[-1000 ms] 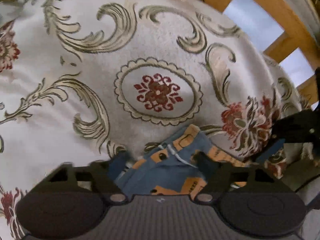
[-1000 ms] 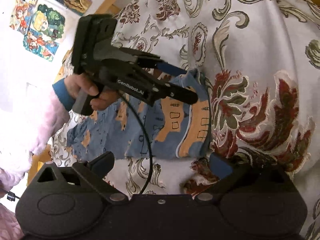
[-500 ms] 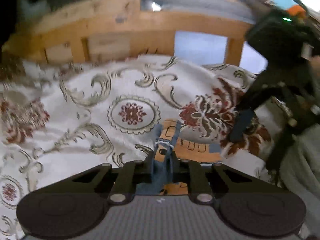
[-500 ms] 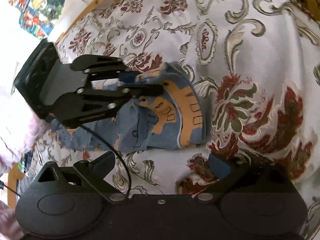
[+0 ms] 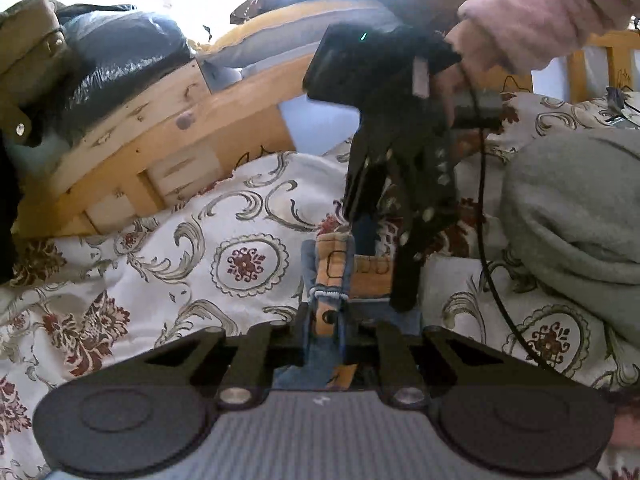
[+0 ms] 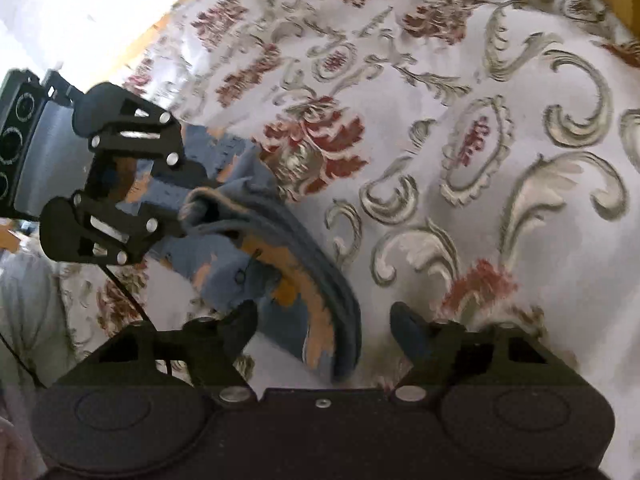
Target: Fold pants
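The pants (image 6: 256, 264) are small, blue with orange prints, and lie crumpled on a floral bedspread (image 6: 500, 128). My left gripper (image 5: 324, 316) is shut on the waistband near its white drawstring and holds that edge raised. From the right wrist view the left gripper (image 6: 188, 204) shows at the left, pinching the cloth. My right gripper (image 6: 324, 330) is open, and a curved fold of the waistband lies between its fingers. In the left wrist view a hand in a pink sleeve (image 5: 552, 8) holds the right gripper (image 5: 384, 264) pointing down over the pants (image 5: 368, 272).
A wooden bed frame (image 5: 160, 128) runs behind the bedspread, with a dark plastic-wrapped bundle (image 5: 120, 60) on top. A grey garment (image 5: 580, 220) sits at the right. A black cable (image 5: 492, 272) hangs from the right gripper.
My left gripper has shut on the waistband and lifted it, tilting up toward the bed frame. My right gripper moved in over the waistband fold and stayed open.
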`<action>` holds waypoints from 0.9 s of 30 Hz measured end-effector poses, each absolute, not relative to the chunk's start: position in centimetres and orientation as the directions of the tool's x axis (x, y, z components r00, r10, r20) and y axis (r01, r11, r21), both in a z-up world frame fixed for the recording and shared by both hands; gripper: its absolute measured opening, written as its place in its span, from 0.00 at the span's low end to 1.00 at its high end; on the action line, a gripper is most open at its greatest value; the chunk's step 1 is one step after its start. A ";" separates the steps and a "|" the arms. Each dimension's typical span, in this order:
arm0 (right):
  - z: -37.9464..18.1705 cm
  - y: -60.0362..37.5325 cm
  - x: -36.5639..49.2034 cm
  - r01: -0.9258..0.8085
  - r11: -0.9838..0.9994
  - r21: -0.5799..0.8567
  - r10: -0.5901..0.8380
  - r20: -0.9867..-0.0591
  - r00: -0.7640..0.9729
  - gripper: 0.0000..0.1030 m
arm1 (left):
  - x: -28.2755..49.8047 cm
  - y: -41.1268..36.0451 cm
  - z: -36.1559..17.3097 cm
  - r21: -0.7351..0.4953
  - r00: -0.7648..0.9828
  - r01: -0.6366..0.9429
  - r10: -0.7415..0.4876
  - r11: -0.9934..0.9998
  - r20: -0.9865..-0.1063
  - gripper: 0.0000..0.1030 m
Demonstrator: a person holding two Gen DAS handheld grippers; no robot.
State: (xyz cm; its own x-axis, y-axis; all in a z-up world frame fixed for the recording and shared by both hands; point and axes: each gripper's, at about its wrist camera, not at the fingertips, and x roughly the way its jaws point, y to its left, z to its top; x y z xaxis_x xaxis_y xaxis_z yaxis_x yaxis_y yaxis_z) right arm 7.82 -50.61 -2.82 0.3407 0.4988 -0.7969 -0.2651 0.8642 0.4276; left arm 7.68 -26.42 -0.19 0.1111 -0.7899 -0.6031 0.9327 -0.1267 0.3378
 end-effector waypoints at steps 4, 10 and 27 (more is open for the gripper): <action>-3.6 -51.3 8.2 -0.265 0.828 0.494 0.560 -0.754 0.343 0.47 | 6.5 -25.4 0.0 0.419 0.131 0.895 -0.806 -0.155 -0.577 0.14; -3.3 -50.4 6.7 -0.240 0.860 0.450 0.509 -0.788 0.348 0.11 | 7.0 -25.7 0.2 0.396 0.186 0.915 -0.789 -0.079 -0.586 0.26; -2.9 -53.9 2.8 0.342 0.717 0.608 0.431 -0.772 0.467 0.09 | 19.3 -37.8 0.8 -0.571 -0.273 0.582 -0.523 0.579 -0.807 0.73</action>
State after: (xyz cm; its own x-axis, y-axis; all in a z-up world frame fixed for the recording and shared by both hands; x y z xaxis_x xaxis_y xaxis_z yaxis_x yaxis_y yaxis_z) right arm 2.78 -53.88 -2.86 0.4674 0.4311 -0.7718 0.3420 0.7169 0.6076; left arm 19.29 -37.77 0.77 -0.2727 -0.5231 -0.8075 0.5816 0.5789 -0.5715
